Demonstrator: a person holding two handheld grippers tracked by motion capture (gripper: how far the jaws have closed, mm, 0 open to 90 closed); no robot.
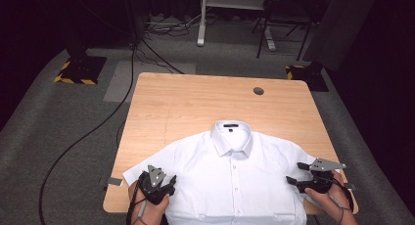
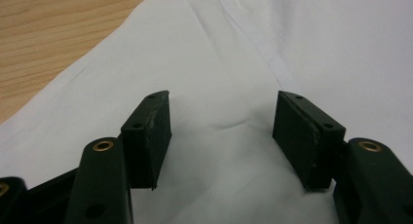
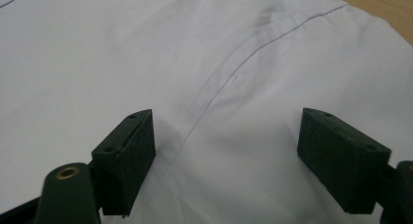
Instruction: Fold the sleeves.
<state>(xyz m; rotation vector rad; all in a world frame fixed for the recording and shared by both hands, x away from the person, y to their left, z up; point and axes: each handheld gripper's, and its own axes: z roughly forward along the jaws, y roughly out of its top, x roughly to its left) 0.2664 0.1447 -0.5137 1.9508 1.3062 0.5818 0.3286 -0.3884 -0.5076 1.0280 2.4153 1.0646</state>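
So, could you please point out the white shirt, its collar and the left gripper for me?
white shirt (image 1: 235, 178): high view, on the buttoned front.
collar (image 1: 231, 136): high view, on the collar's front fold.
left gripper (image 2: 224, 136): left gripper view, midway between its open fingers, over the cloth.

The high view is lit from above: the desk (image 1: 195, 102) and the white shirt (image 1: 235, 181) are bright, the room behind falls off into near black, and the picture is soft and grainy. In both gripper views the shirt looks dull grey-white, the black jaws cast soft shadows on it, and far cloth blurs.
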